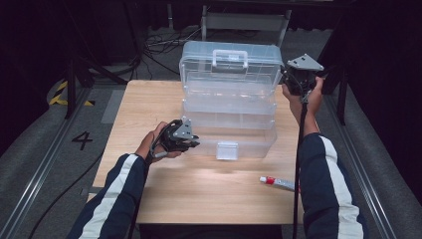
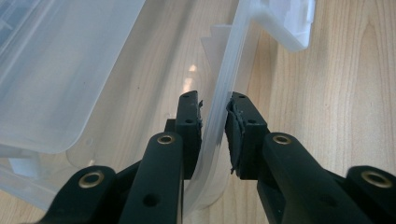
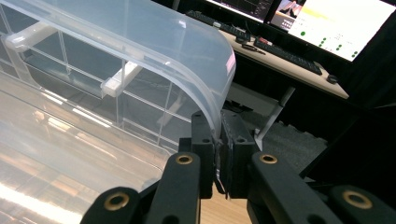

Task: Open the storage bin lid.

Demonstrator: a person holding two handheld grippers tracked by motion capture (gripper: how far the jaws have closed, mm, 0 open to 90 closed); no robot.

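- One clear tiered storage box (image 1: 230, 107) stands open mid-surface (image 1: 149, 104), its long axis running left to right, its stepped trays and front latch facing the person, its lid with handle upright at the back.
- Left claw (image 1: 191, 142) pinches the lowest tray's front wall at its left end, pads (image 2: 236, 133) pressing the thin plastic.
- Right claw (image 1: 286, 79) is clamped tight on the lid's right corner.
- One small tube (image 1: 278, 182) lies near the surface's front edge, well apart from the box.
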